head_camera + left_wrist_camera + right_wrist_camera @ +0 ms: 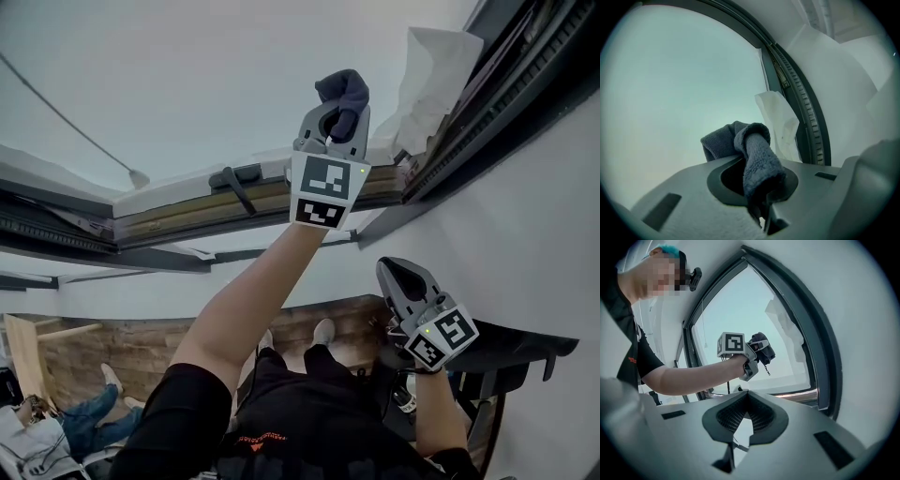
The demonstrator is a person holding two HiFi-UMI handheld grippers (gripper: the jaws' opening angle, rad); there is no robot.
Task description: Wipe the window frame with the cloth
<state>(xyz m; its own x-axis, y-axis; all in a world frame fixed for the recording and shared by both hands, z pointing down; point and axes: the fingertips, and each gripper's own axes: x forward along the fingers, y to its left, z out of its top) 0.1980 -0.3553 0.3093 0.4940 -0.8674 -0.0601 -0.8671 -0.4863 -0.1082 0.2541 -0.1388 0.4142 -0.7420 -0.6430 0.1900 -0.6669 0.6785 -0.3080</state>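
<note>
A dark grey cloth [757, 159] is clamped between the jaws of the left gripper [333, 117], which is held up before the glass. The window frame [802, 101] is seen just to its right. The right gripper [745, 397] is held lower, its jaws closed together on nothing.
</note>
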